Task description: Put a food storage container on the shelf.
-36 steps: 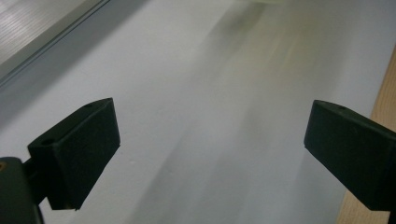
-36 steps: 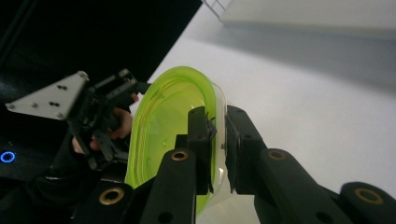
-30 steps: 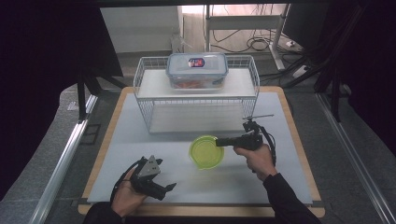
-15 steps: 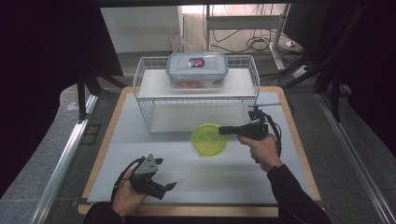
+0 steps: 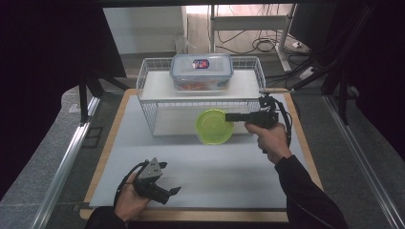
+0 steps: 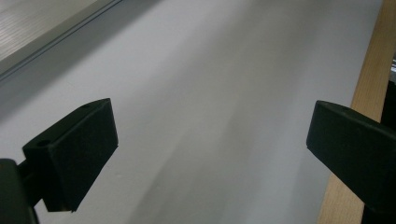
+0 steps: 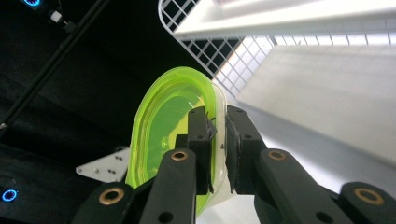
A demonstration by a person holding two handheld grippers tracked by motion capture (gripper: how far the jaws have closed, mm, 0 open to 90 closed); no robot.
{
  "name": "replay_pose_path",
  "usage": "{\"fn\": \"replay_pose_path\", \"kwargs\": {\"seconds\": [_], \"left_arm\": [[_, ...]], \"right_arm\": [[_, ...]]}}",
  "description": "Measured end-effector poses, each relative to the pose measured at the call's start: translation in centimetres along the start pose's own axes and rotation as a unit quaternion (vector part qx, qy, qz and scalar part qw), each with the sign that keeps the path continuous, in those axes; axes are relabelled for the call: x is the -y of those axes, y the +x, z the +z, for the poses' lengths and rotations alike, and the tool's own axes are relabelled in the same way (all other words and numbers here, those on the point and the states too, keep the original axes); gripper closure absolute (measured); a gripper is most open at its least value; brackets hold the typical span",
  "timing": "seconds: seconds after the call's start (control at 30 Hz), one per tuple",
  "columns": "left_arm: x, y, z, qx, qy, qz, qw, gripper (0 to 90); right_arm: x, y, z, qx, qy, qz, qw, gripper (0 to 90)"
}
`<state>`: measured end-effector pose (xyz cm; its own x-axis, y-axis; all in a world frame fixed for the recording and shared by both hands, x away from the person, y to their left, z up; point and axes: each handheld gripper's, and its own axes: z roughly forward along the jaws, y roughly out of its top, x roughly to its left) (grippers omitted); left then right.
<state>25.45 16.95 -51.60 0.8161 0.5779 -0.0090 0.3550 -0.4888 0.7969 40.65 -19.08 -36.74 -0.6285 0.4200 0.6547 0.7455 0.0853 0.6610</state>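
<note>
Right gripper (image 5: 230, 117) pinching the green bowl (image 5: 213, 126) by its rim, held in the air before the wire rack (image 5: 148, 102), bowl tipped on edge. Lidded box (image 5: 201, 70) atop rack. Left gripper (image 5: 171, 192) spread, empty.

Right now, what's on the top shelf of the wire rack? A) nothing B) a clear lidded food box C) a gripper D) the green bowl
B: the clear lidded food box sits on the top shelf of the wire rack, while the green bowl is clamped in the right gripper in front of the rack.
</note>
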Motion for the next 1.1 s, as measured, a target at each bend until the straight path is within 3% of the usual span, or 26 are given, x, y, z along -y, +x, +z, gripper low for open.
{"fn": "replay_pose_path", "kwargs": {"seconds": [0.4, 0.63, 0.87, 1.1], "left_arm": [[0.0, 0.0, 0.1, 0.001, -0.002, 0.0, 1.0, 2.0], [0.0, 0.0, 0.0, 0.002, -0.001, 0.002, 1.0, 2.1], [0.0, 0.0, 0.0, 0.004, -0.003, 0.0, 1.0, 2.2], [0.0, 0.0, -0.2, 0.003, -0.008, 0.0, 1.0, 2.2]], "right_arm": [[-4.6, 2.5, -1.8, 0.004, -0.045, -0.011, 0.9989, 81.7], [-7.2, 3.3, -2.4, 0.004, -0.071, -0.009, 0.9975, 81.7], [-9.6, 3.6, -2.3, 0.021, -0.097, -0.003, 0.995, 81.7], [-12.3, 4.2, -1.2, 0.054, -0.12, 0.006, 0.9913, 81.7]]}}
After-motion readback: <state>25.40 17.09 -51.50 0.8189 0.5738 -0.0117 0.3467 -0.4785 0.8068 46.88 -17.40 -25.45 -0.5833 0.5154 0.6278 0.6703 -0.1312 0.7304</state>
